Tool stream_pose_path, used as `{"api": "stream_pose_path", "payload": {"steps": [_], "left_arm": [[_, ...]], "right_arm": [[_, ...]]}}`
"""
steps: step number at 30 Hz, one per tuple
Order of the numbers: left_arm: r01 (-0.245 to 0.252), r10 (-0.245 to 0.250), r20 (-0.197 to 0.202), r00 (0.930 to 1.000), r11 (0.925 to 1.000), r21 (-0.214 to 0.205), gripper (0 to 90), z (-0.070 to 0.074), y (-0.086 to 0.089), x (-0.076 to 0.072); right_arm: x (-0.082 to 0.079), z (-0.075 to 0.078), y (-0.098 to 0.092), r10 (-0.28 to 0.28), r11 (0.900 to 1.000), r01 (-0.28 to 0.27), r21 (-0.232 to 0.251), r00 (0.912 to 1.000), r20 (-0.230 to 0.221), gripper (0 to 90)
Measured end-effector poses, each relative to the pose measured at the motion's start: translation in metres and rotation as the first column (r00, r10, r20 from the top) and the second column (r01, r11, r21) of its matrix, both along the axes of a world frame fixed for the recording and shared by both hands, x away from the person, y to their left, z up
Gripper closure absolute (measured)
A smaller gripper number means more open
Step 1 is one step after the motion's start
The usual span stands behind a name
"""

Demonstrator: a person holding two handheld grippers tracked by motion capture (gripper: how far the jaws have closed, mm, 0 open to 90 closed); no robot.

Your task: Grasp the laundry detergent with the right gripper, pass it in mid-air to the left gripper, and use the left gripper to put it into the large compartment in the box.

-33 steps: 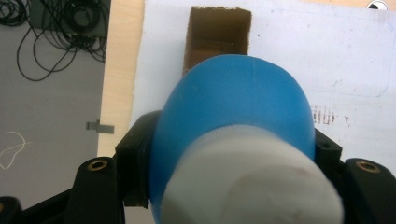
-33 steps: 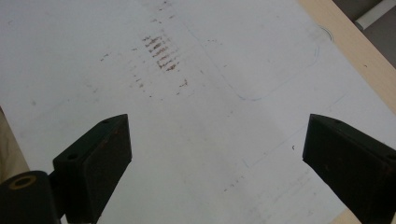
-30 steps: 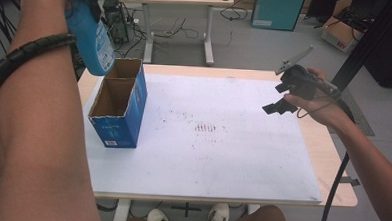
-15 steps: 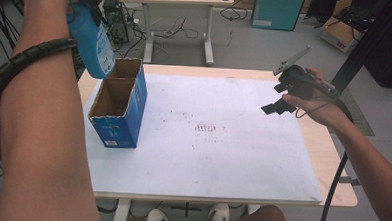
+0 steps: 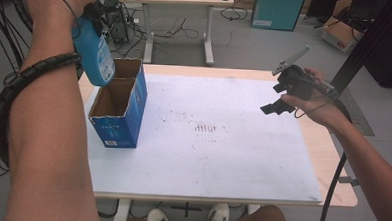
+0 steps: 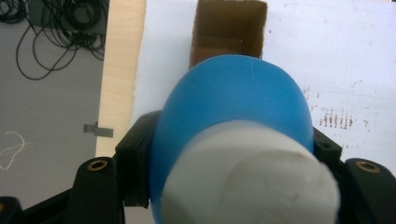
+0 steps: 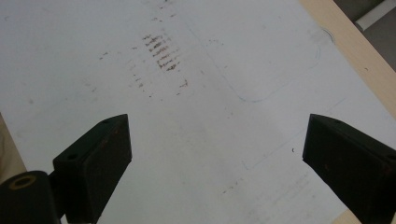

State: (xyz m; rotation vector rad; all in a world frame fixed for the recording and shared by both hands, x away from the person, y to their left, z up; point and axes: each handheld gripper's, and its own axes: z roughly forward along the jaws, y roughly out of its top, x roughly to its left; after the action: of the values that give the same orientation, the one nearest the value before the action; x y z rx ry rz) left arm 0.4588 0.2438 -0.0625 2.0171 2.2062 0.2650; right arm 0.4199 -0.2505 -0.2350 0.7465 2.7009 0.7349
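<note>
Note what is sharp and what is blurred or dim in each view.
High view: even indoor light, blue bottle and cardboard box sharp. Left gripper view: bottle's white cap too close, soft; box opening beyond is crisper and shadowed inside. Right gripper view: open tongs dark, smudged white sheet sharp and evenly lit.

Two black jaws of the right gripper [image 7: 217, 163] stand wide apart with nothing between them. Below lies a white sheet [image 7: 224, 107] with brownish smudges [image 7: 161, 53], and a wooden table edge [image 7: 355, 42] at the right.

Left gripper [image 5: 90, 23], raised on an outstretched forearm, points down with jaws clamped; right gripper [image 7: 217, 154] hovers at the side, jaws wide apart
</note>
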Motion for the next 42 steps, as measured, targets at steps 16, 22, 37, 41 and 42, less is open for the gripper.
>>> {"api": "stream_pose_path", "payload": {"steps": [16,22,37,41,42], "left_arm": [[0.015,-0.017,-0.039,0.9991,0.9995,-0.027,35.9,-0.048,-0.002,0.004],[0.038,-0.039,-0.052,0.9979,0.9990,-0.026,35.9,-0.071,-0.003,0.006],[0.054,-0.056,-0.074,0.9957,0.9979,-0.036,35.9,-0.129,-0.009,0.010],[0.079,-0.080,-0.081,0.9935,0.9967,-0.020,35.9,-0.141,-0.011,0.012],[0.079,-0.081,-0.083,0.9933,0.9966,-0.020,35.9,-0.143,-0.012,0.012]], "right_arm": [[-0.001,-0.004,0.000,0.006,0.9999,-0.006,-0.015,1.0000,-0.007,8.1],[-0.002,-0.004,-0.001,0.002,0.9998,-0.002,-0.019,1.0000,-0.010,8.1],[-0.002,-0.007,0.002,0.009,0.9997,-0.009,-0.022,0.9999,-0.009,8.4],[-0.001,-0.009,0.004,0.011,0.9997,-0.012,-0.022,0.9999,-0.012,8.4],[-0.001,-0.009,0.005,0.016,0.9995,-0.016,-0.029,0.9997,-0.017,8.4]]}}
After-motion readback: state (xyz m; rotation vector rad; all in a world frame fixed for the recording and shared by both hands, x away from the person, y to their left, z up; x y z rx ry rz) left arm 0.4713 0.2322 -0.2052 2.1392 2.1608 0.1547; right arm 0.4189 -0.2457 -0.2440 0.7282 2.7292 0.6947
